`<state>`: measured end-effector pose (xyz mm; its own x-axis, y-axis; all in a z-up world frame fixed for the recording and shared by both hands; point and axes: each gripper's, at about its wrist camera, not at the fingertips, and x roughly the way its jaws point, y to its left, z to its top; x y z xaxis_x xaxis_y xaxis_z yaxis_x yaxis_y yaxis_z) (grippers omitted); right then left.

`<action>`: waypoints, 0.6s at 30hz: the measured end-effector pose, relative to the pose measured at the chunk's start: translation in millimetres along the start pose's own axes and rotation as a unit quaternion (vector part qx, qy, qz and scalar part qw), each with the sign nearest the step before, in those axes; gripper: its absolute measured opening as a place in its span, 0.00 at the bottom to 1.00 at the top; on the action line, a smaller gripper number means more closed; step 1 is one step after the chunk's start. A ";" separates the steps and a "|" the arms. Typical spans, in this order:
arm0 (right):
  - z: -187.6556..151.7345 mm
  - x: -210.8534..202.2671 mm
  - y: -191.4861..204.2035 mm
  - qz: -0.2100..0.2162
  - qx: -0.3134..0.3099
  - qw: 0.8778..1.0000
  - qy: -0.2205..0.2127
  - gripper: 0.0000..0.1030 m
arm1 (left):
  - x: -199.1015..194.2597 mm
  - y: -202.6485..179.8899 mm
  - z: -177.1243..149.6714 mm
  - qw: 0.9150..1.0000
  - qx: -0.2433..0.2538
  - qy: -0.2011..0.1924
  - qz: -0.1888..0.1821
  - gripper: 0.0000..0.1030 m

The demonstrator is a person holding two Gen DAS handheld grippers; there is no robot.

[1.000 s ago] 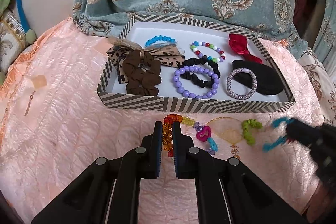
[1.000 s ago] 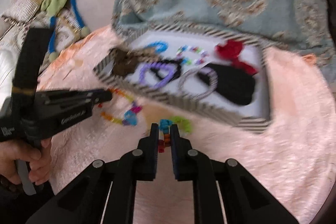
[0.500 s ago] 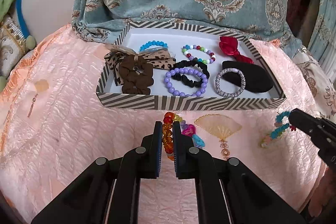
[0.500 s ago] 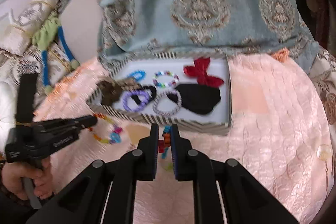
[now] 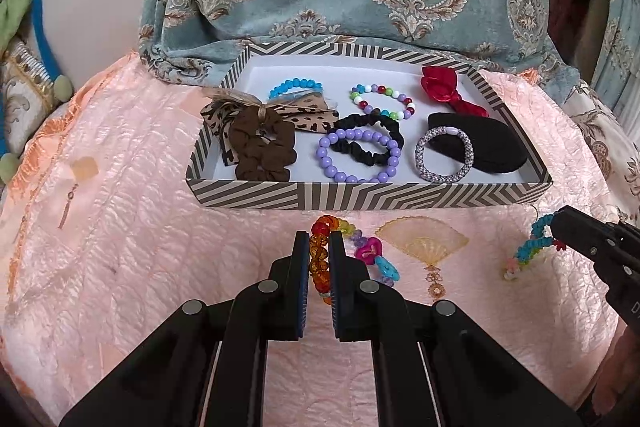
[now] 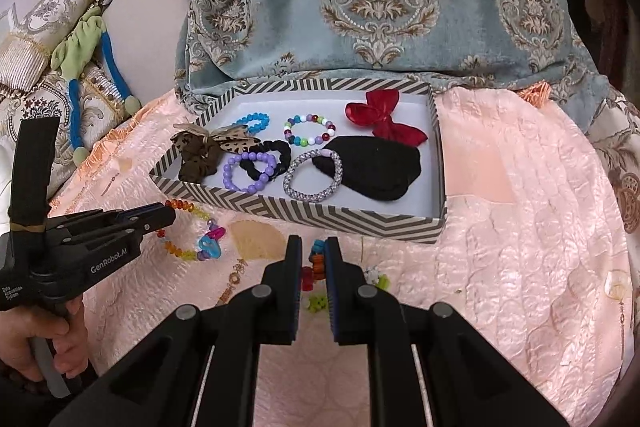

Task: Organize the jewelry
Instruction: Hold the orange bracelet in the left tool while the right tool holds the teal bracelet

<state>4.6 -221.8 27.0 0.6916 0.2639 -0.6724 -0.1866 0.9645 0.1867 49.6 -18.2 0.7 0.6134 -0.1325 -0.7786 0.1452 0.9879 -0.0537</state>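
Left gripper (image 5: 319,259) clamped on amber bead bracelet (image 5: 320,259), right gripper (image 6: 313,267) clamped on blue-green bead bracelet (image 6: 316,259), both before front edge of striped tray (image 5: 360,195), on pink bedspread (image 5: 140,247)

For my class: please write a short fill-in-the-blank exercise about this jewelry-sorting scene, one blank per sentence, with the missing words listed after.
1. The left hand-held gripper is shut on a bracelet of orange and ____ beads.
2. The purple bead bracelet lies inside the ____-patterned box.
3. The red bow lies in the box's far ____ corner.
4. The right hand-held gripper holds a multicolored bracelet ____ the box.

Missing words: red; striped; right; outside
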 end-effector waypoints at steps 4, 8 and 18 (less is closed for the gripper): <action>-0.8 0.6 1.5 -0.002 -0.003 1.000 0.000 0.11 | 0.9 0.5 -0.7 1.000 0.001 0.002 0.002 0.00; -1.3 0.5 2.1 -0.004 -0.007 1.000 0.001 0.11 | 1.4 0.1 -0.7 1.000 0.002 0.002 0.003 0.00; -1.5 1.2 2.9 -0.009 -0.011 1.000 0.000 0.11 | 2.5 0.2 -1.1 1.000 0.004 0.004 0.004 0.00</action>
<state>3.9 -218.7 25.6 0.6944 0.2465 -0.6760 -0.1897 0.9690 0.1584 50.3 -18.3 -2.0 0.6083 -0.1232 -0.7841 0.1453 0.9885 -0.0426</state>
